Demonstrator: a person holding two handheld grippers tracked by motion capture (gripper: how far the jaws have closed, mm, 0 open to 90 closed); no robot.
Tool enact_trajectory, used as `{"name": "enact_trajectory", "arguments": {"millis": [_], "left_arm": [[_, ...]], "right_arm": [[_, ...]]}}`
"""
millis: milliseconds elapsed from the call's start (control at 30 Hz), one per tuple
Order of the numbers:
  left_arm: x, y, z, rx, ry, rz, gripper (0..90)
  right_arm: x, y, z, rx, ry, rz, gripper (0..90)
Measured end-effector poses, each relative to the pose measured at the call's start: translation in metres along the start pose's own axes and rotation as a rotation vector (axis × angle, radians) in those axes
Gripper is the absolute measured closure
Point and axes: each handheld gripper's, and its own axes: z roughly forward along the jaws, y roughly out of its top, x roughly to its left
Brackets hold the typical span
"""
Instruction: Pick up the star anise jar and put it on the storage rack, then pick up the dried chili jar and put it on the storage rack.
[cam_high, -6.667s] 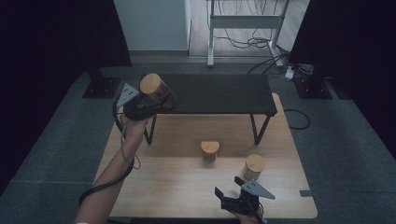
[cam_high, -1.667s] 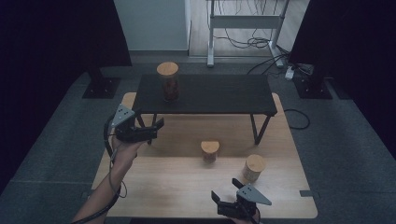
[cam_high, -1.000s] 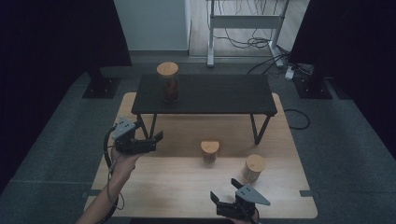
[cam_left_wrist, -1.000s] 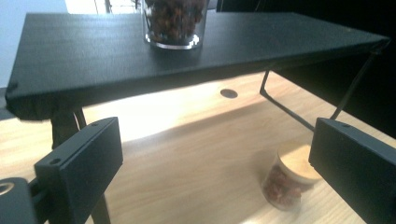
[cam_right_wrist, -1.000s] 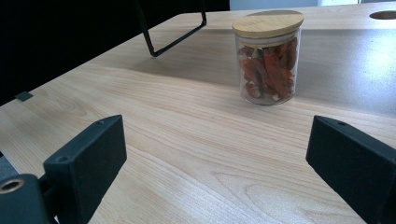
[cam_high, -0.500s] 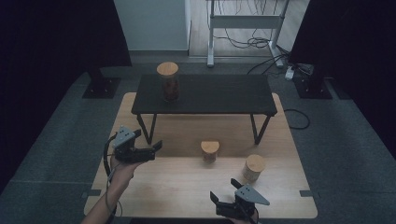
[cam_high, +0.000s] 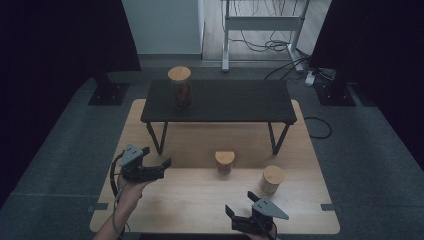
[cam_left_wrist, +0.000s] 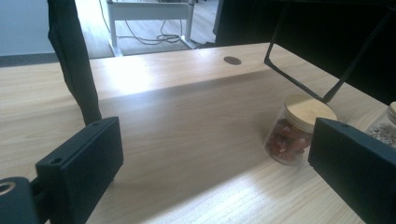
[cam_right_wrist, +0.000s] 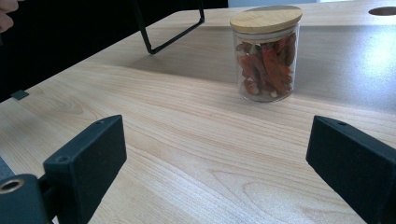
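Left gripper (cam_high: 159, 165) has dropped to lower left, jaws open, empty; we count one jar (cam_high: 179, 88) shelved, two jars left.

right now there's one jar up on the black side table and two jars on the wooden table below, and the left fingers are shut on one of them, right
Not quite. The left gripper holds nothing: the left gripper view shows its fingers wide apart over bare wood, the chilli jar off to one side. The rest holds: in the high view the tall jar stands on the black side table, with two jars on the wooden table.
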Motion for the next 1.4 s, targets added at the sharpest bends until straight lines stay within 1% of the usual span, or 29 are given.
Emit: {"name": "enact_trajectory", "arguments": {"millis": [133, 433, 533, 633, 833, 933, 1033, 1133, 1267, 1333, 1400], "left_arm": [[0.001, -0.002, 0.000, -0.001, -0.006, -0.006, 2.8], [0.000, -0.005, 0.002, -0.001, -0.015, 0.003, 2.8], [-0.001, -0.009, 0.003, -0.002, -0.021, -0.006, 2.8], [-0.003, -0.008, 0.005, 0.009, -0.027, 0.007, 2.8], [-0.004, -0.010, 0.004, -0.001, -0.035, 0.012, 2.8], [-0.002, -0.011, 0.005, 0.004, -0.038, 0.008, 2.8], [0.000, -0.013, 0.006, 0.011, -0.045, 0.003, 2.7], [0.002, -0.015, 0.007, 0.018, -0.052, -0.005, 2.7], [0.003, -0.016, 0.005, 0.020, -0.062, -0.007, 2.7], [0.004, -0.017, 0.005, 0.020, -0.065, -0.010, 2.7], [0.005, -0.018, 0.005, 0.021, -0.072, -0.014, 2.7]], "right_arm": [[0.000, 0.000, 0.001, 0.002, 0.000, 0.000, 4.5], [0.000, 0.000, 0.001, 0.002, -0.001, -0.002, 4.5], [0.000, 0.000, -0.001, -0.002, -0.002, -0.006, 4.5], [0.000, -0.001, -0.002, -0.006, -0.003, -0.007, 4.5], [0.000, -0.001, -0.001, -0.009, -0.008, -0.011, 4.1], [0.002, 0.000, 0.001, -0.003, -0.011, -0.028, 3.9], [0.009, 0.001, 0.002, -0.002, -0.024, -0.078, 3.4], [0.014, 0.003, 0.004, -0.005, -0.032, -0.094, 3.0], [0.026, 0.009, 0.010, -0.010, -0.068, -0.139, 3.0], [0.028, 0.012, 0.014, -0.007, -0.074, -0.146, 2.9], [0.030, 0.016, 0.019, 0.007, -0.081, -0.142, 2.1]]}}
